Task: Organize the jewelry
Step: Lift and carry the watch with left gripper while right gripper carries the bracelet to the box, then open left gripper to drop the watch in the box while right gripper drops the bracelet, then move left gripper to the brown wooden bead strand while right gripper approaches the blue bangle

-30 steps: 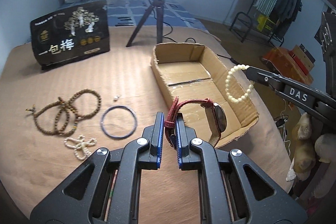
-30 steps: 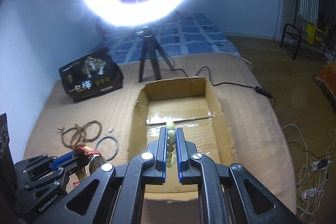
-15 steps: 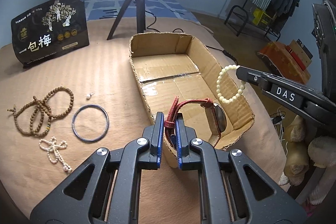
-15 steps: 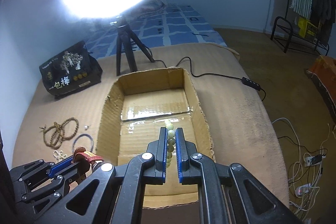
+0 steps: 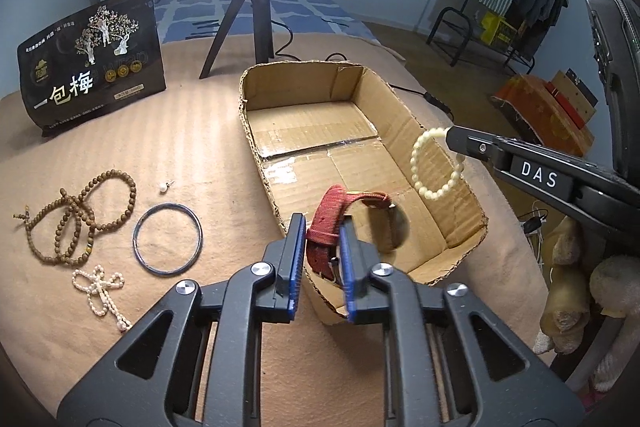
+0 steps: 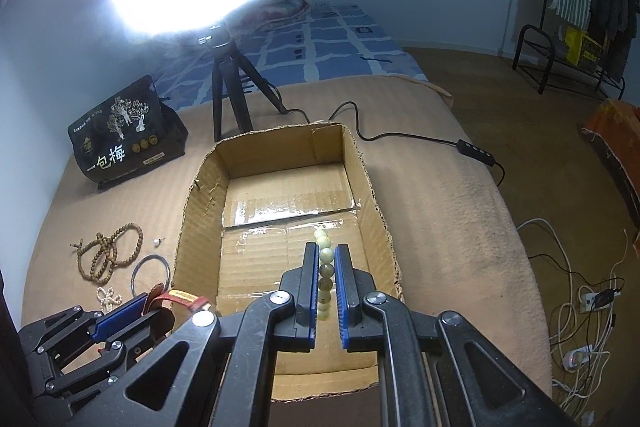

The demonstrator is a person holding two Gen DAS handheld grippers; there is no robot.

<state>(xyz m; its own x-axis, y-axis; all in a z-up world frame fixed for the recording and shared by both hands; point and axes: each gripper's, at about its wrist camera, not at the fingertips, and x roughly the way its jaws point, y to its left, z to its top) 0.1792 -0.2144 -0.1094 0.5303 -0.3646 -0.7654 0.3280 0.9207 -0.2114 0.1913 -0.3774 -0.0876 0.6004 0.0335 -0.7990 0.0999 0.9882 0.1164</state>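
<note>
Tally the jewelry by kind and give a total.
Watch: 1
Cream bead bracelet: 1
Brown bead strand: 1
Bangle: 1
White bead strand: 1
Pearl stud: 1
Total: 6

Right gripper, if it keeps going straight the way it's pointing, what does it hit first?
Probably the floor of the cardboard box. The right gripper, its jaws just opening around the pale bead bracelet, aims down into the box, and nothing else shows ahead. Depth is hard to judge.
</note>
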